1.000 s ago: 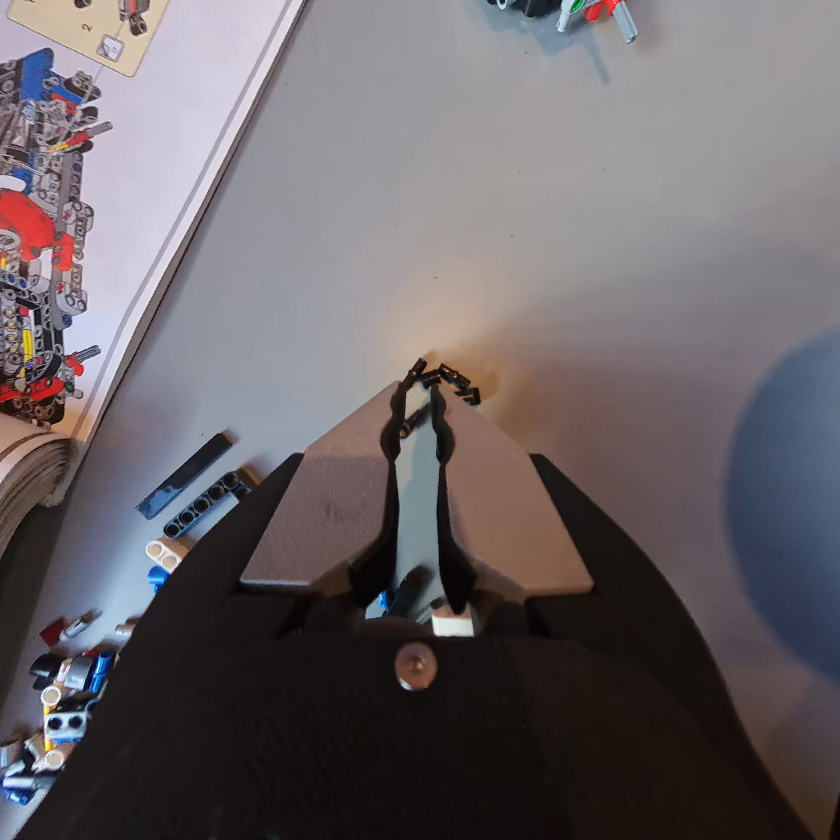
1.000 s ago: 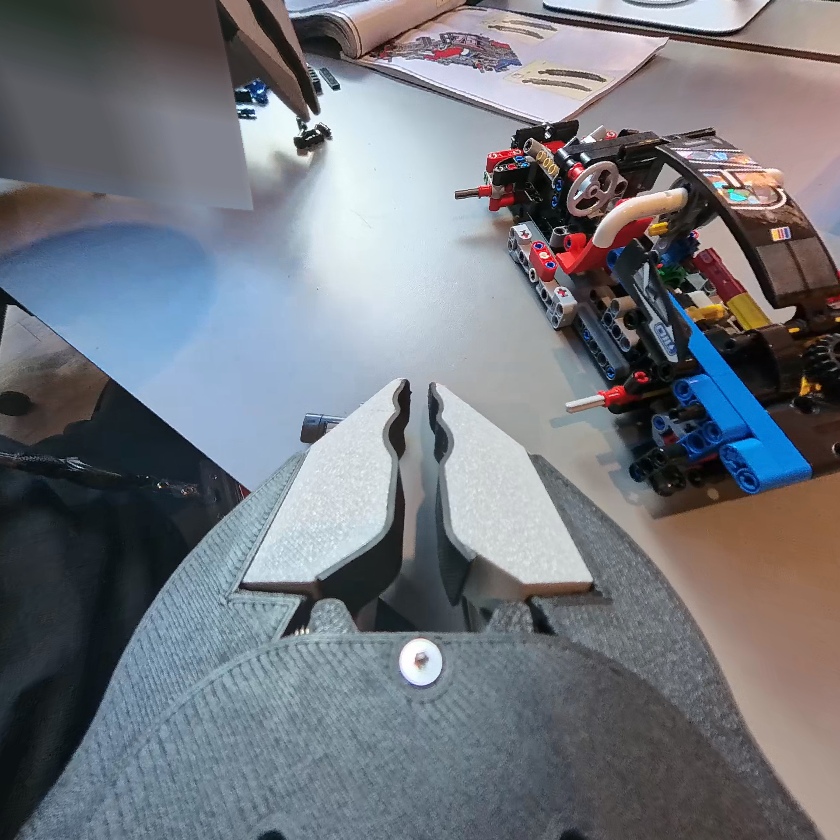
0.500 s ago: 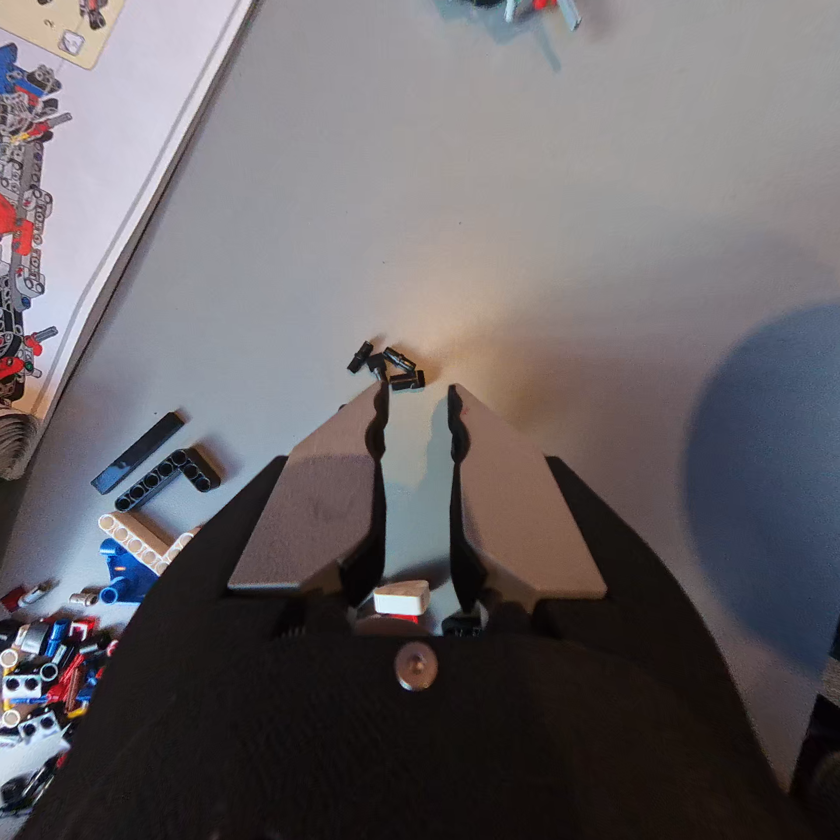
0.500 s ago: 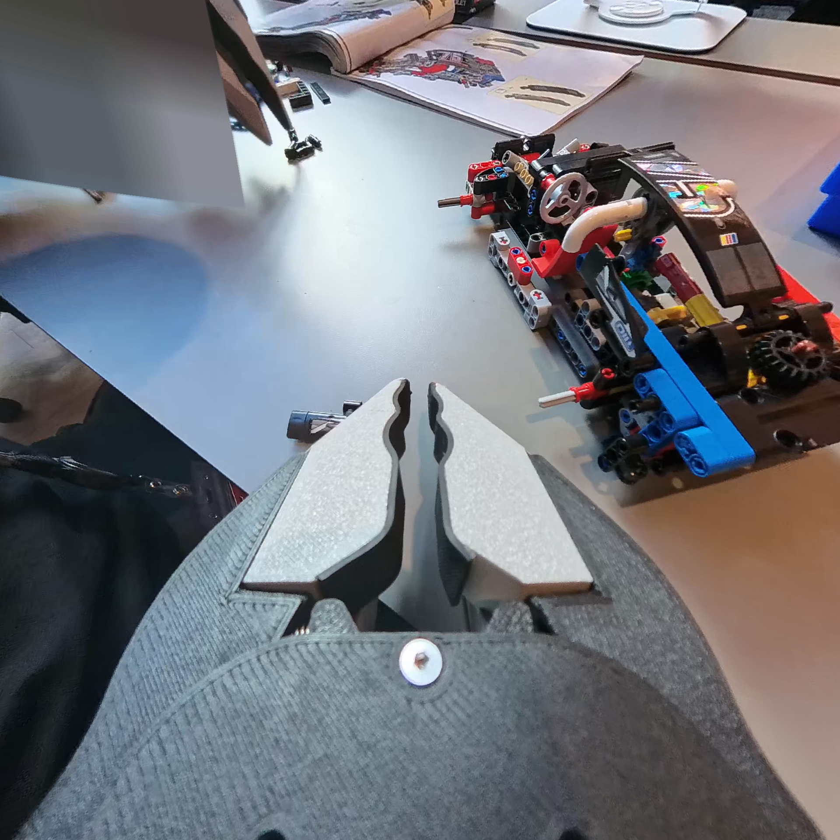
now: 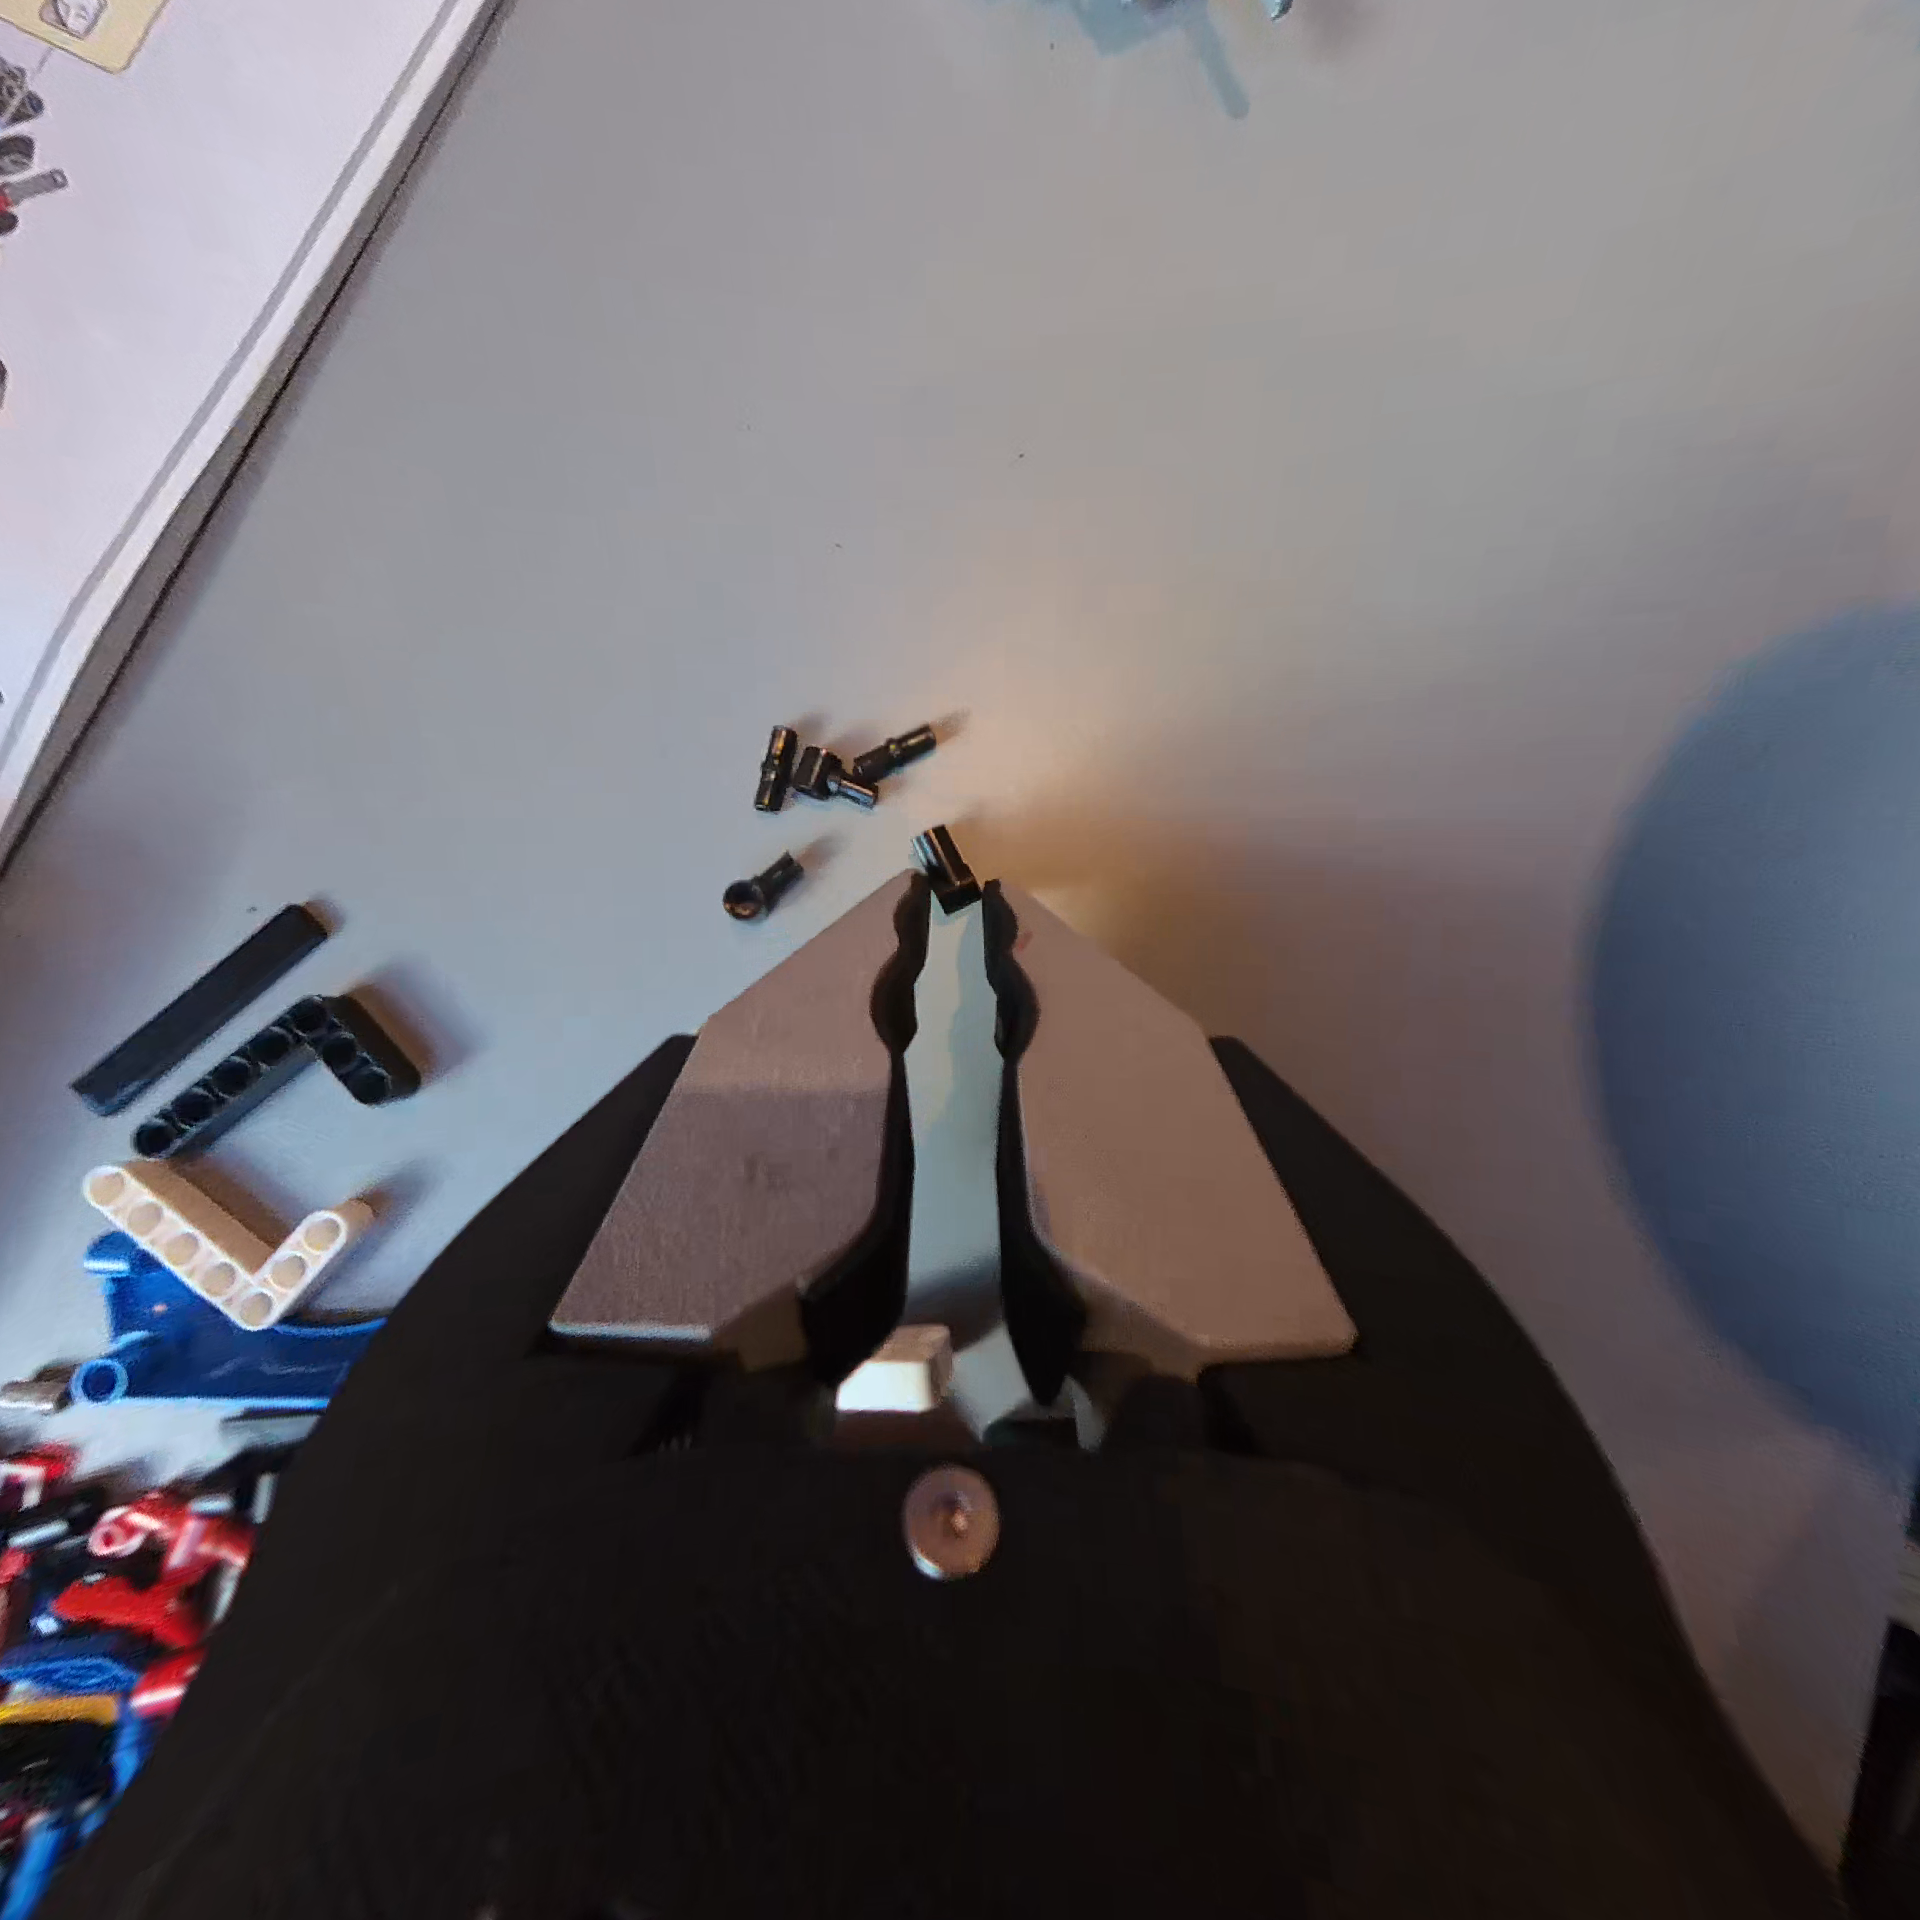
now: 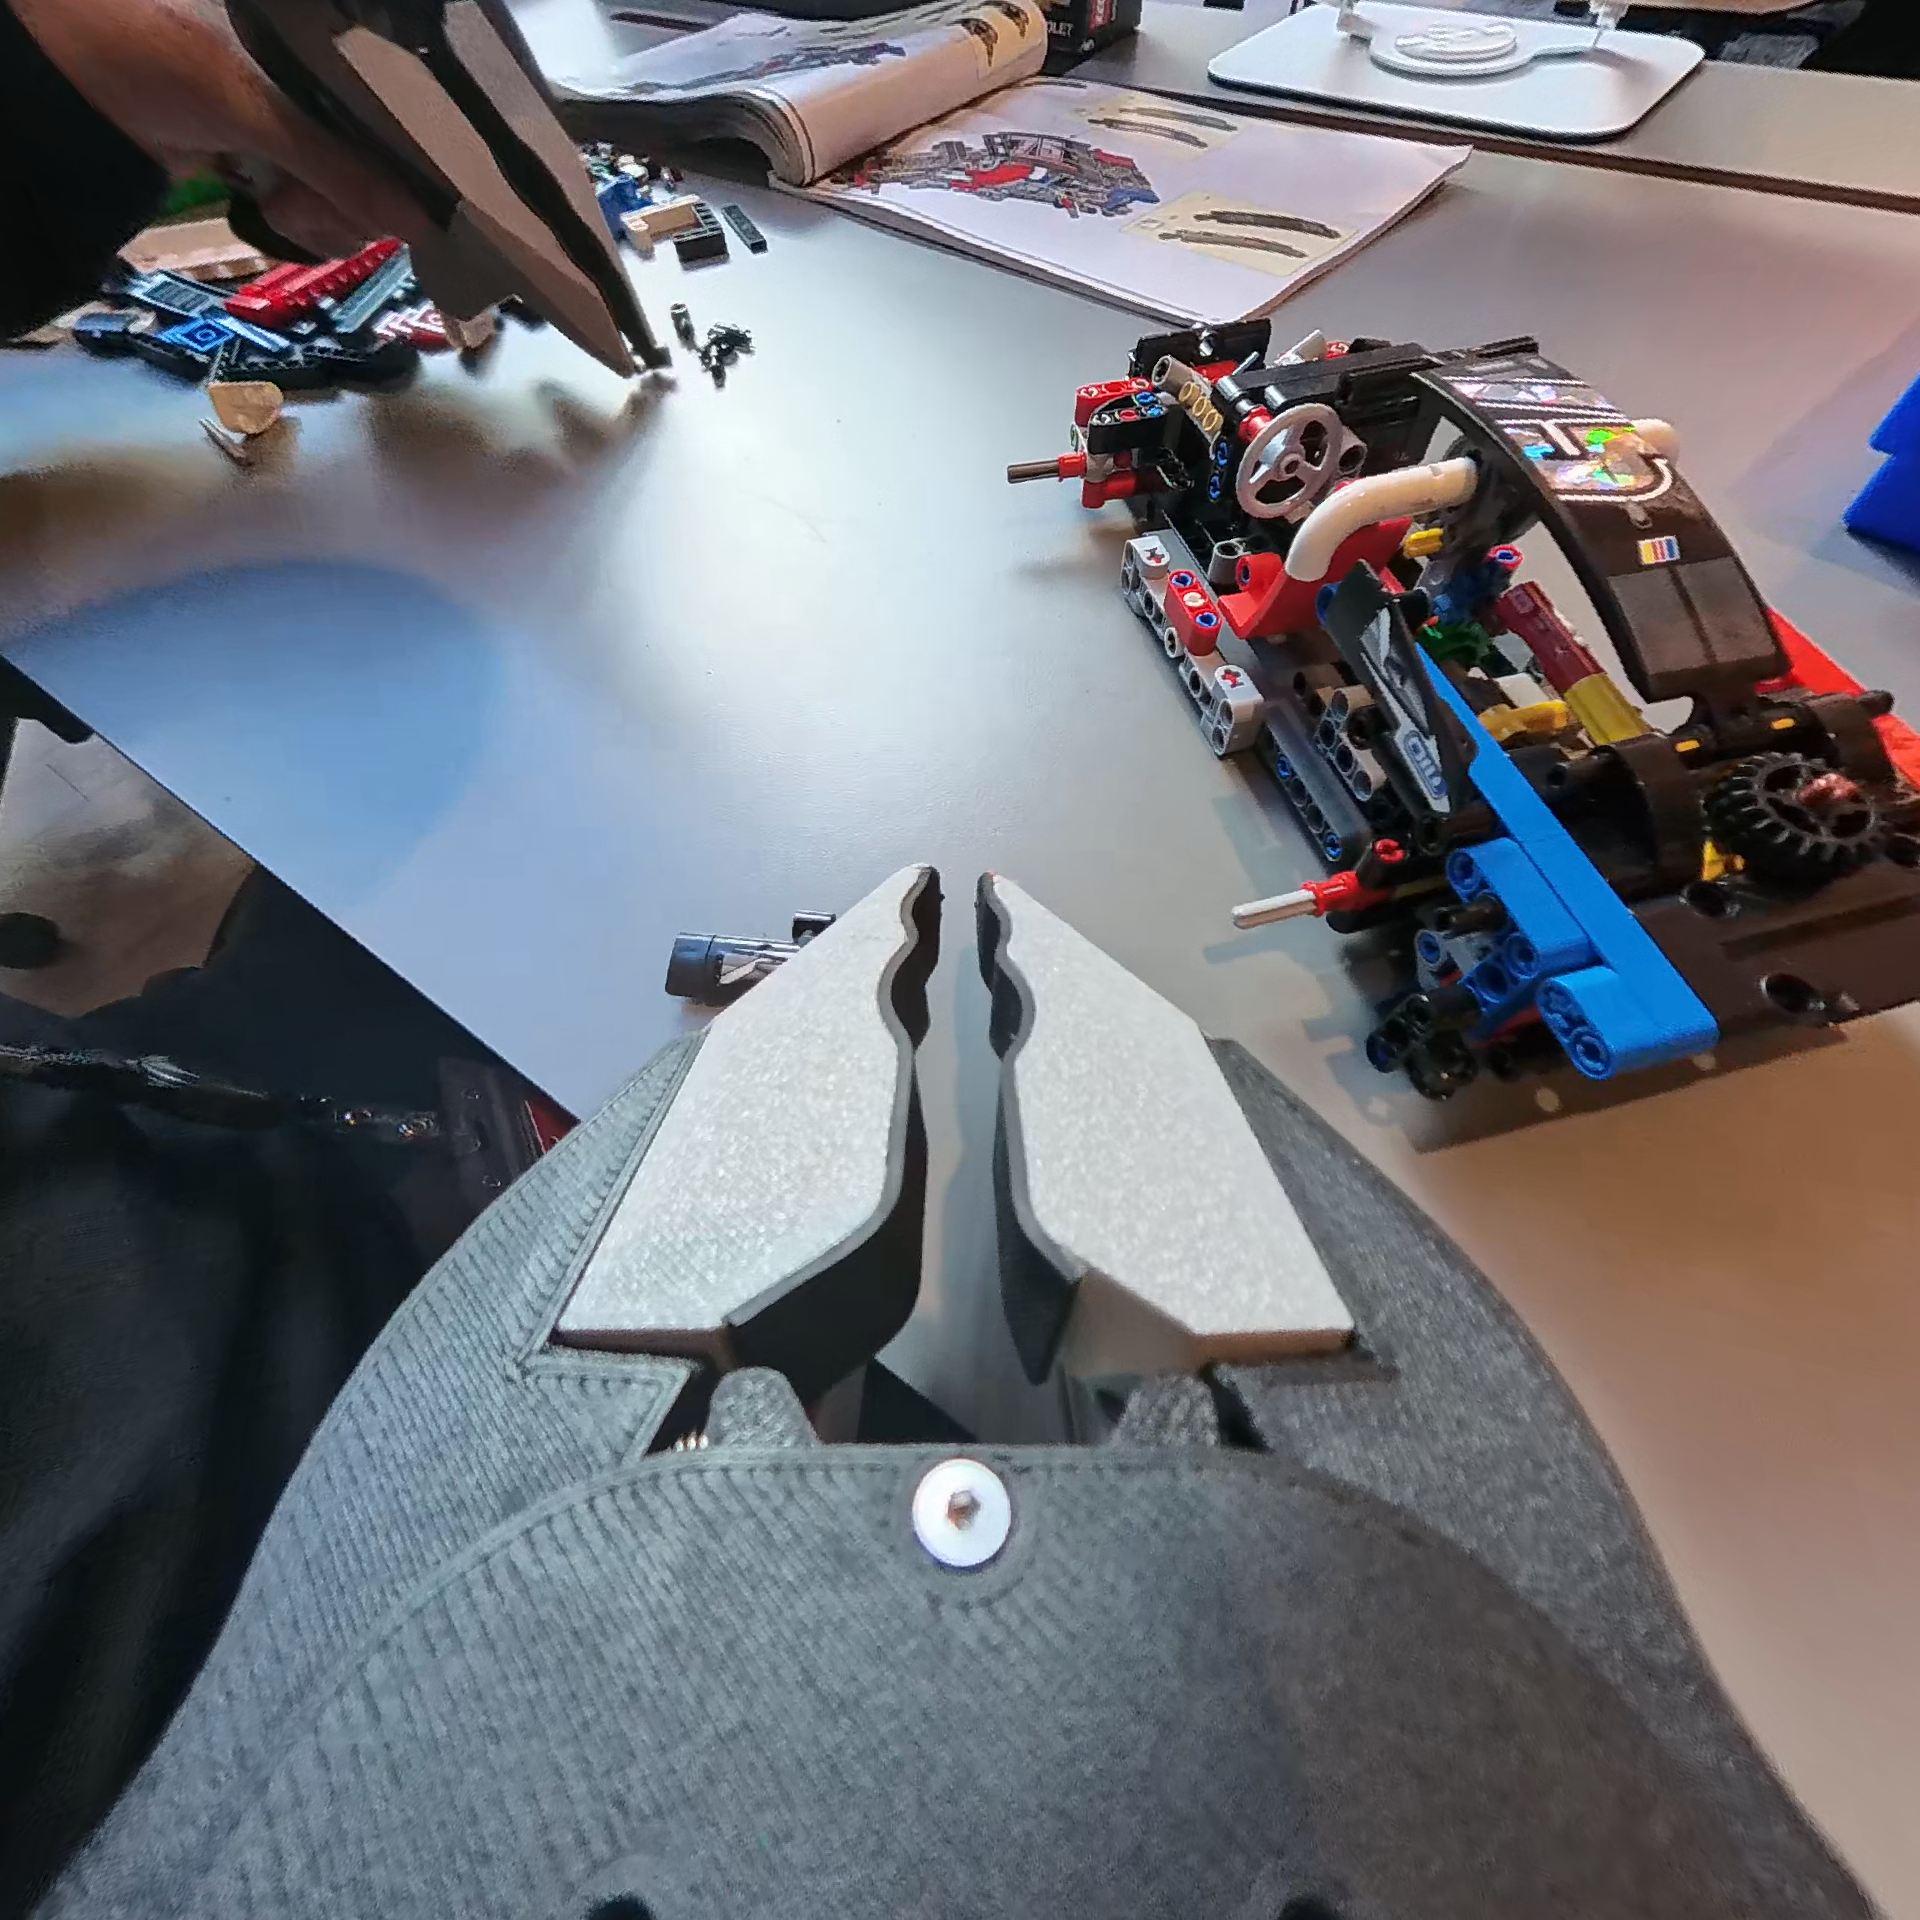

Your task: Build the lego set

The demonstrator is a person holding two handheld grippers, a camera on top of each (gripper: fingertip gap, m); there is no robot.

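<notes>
My left gripper point(image 5: 952, 886) has its jaws nearly closed on one small black pin point(image 5: 943, 865), pinched at the fingertips just above the grey table point(image 5: 1247, 416). A few more loose black pins point(image 5: 821, 774) lie just ahead and to the left, and one more point(image 5: 762, 894) sits beside the left finger. In the right wrist view the left gripper point(image 6: 644, 358) reaches down to the same pins point(image 6: 722, 343). My right gripper point(image 6: 958, 888) is shut and empty, low over the table's near edge. The half-built lego car point(image 6: 1455, 675) stands to its right.
A black L beam point(image 5: 281, 1070), a black strip point(image 5: 197, 1008), a white L beam point(image 5: 223, 1236) and a blue part point(image 5: 208, 1340) lie left of my left gripper, with a parts pile point(image 6: 281, 301) behind. An open instruction booklet point(image 6: 1091, 177) lies at the back. A dark grey part point(image 6: 727, 956) lies by my right gripper.
My left gripper opened and dropped a clump of black pins on the table, pulled back a little, then closed on a single pin. My right gripper stayed shut and barely moved.
</notes>
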